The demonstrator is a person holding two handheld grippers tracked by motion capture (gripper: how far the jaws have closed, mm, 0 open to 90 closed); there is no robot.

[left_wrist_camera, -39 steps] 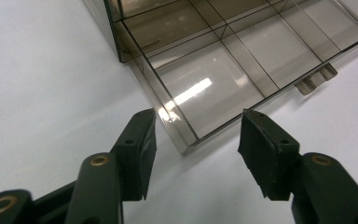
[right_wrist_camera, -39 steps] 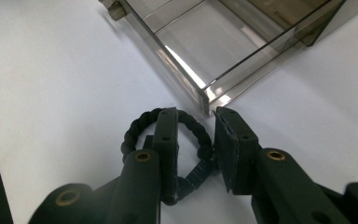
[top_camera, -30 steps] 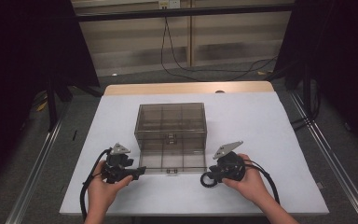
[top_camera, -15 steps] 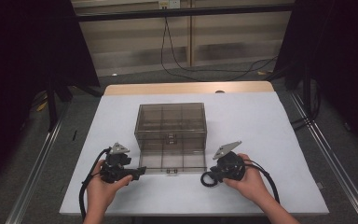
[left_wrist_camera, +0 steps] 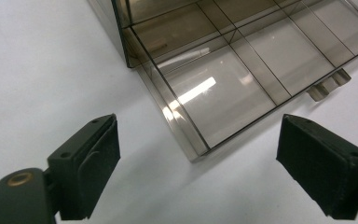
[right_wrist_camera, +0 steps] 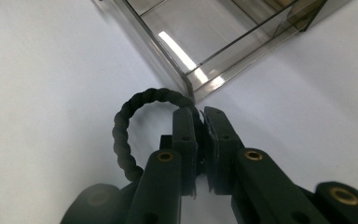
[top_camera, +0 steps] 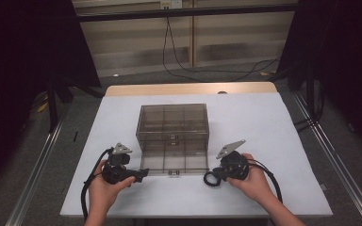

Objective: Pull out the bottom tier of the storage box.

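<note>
**Smoky plastic organiser box open, one black twisted ring in the right gripper**

Smoke-tinted clear plastic makes up the one compartment box (top_camera: 172,127) at the middle of the white table (top_camera: 273,141) in the high view; its hinged lid (top_camera: 174,162) lies flat on the table in front of it, toward the person. Two hands come in from the bottom, one gripper in each. The left gripper (top_camera: 141,176) lies just beside the lid's left front corner; the right gripper (top_camera: 212,176) lies just off the right front corner, and one black twisted ring (top_camera: 210,179) sits at its tip.

In the left gripper view, the two black pads (left_wrist_camera: 324,170) stand wide apart, having just been opening, with nothing between them. Bare table and the near corner of the lid (left_wrist_camera: 223,88) lie ahead, the lid's dividers marking several cells.

In the right gripper view, the two jaws have just been closing and are pressed together on the ring (right_wrist_camera: 126,130), a rope-like loop that arcs out to the left over the table, its far end just beside the lid's corner (right_wrist_camera: 189,86).
</note>
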